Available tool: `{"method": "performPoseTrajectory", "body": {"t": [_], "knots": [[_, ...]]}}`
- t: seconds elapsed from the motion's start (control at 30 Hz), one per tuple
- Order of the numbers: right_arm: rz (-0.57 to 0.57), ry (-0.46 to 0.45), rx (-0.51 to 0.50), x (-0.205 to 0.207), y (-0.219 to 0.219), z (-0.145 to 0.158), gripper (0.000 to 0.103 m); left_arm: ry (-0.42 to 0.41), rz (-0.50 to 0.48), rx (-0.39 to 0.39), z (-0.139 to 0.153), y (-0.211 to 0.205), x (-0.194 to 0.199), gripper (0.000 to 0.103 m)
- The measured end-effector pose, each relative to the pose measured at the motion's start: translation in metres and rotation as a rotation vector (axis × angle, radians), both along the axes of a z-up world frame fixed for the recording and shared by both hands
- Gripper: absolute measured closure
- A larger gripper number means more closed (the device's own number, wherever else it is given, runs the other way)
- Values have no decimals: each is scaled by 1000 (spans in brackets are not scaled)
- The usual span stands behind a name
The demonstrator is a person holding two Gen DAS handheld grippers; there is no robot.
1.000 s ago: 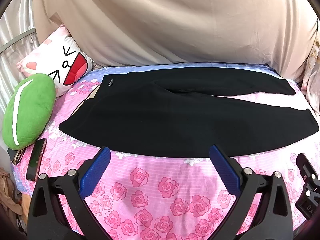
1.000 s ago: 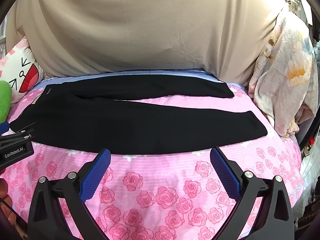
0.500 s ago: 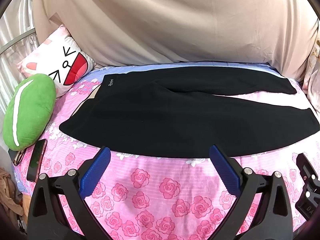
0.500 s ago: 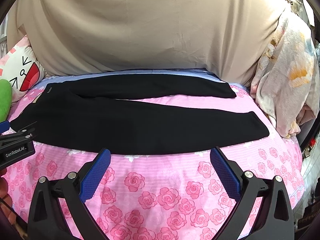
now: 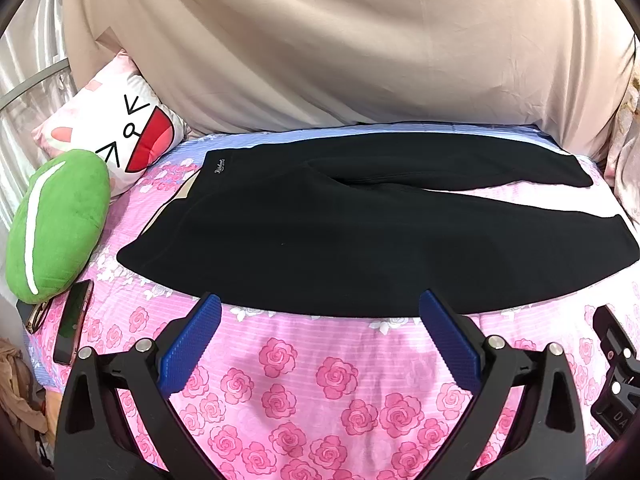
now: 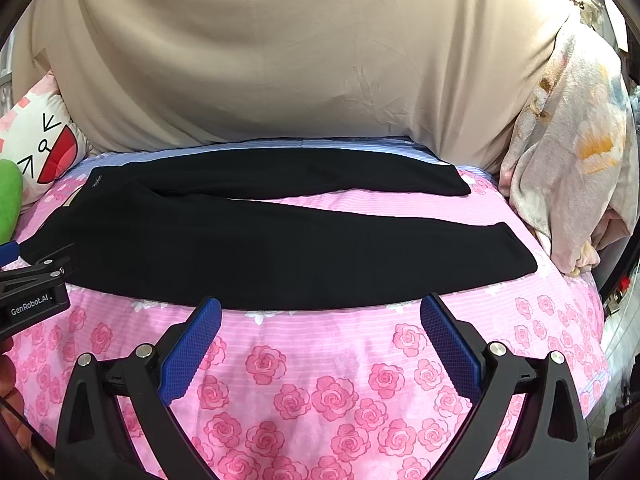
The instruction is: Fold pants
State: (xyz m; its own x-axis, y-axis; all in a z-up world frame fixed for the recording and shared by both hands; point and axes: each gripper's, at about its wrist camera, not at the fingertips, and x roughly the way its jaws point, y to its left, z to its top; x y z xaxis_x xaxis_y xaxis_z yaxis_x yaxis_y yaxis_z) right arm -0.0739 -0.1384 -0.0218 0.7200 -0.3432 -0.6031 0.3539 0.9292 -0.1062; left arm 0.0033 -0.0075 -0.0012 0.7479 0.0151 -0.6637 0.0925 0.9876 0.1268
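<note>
Black pants [image 5: 360, 236] lie flat on the pink rose-print bed [image 5: 320, 368], waistband to the left, both legs spread out to the right. They also show in the right wrist view [image 6: 280, 252]. My left gripper [image 5: 320, 304] is open and empty, hovering just before the near edge of the pants at the thigh. My right gripper [image 6: 320, 308] is open and empty, just before the near leg's edge. The left gripper's body shows at the left edge of the right wrist view [image 6: 32, 296].
A green plush cushion [image 5: 56, 224] and a white cartoon-face pillow [image 5: 120, 136] sit at the left. A phone [image 5: 74, 316] and glasses lie by the left bed edge. A beige sheet [image 5: 340, 48] hangs behind. A floral blanket [image 6: 572, 168] is piled at the right.
Both grippers have drifted very slightly; the view of the pants has shifted a little. Both stay open and empty.
</note>
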Motion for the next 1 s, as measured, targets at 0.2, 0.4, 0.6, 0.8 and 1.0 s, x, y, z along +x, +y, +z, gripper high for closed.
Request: {"method": "performPoseTrajectory", "body": {"t": [0.2, 0.4, 0.6, 0.8, 1.0], "knots": [[3, 1, 0, 0, 0, 0, 5, 1, -3, -1, 0, 0, 0, 6], [3, 1, 3, 0, 1, 0, 5, 2, -5, 0, 0, 1, 1, 6], [1, 4, 8, 1, 0, 1, 5, 4, -5, 1, 0, 2, 3, 6], [0, 6, 10, 2, -1, 2, 5, 6, -7, 2, 0, 2, 5, 6], [1, 8, 13, 3, -1, 0, 5, 6, -10, 3, -1, 4, 5, 6]]}}
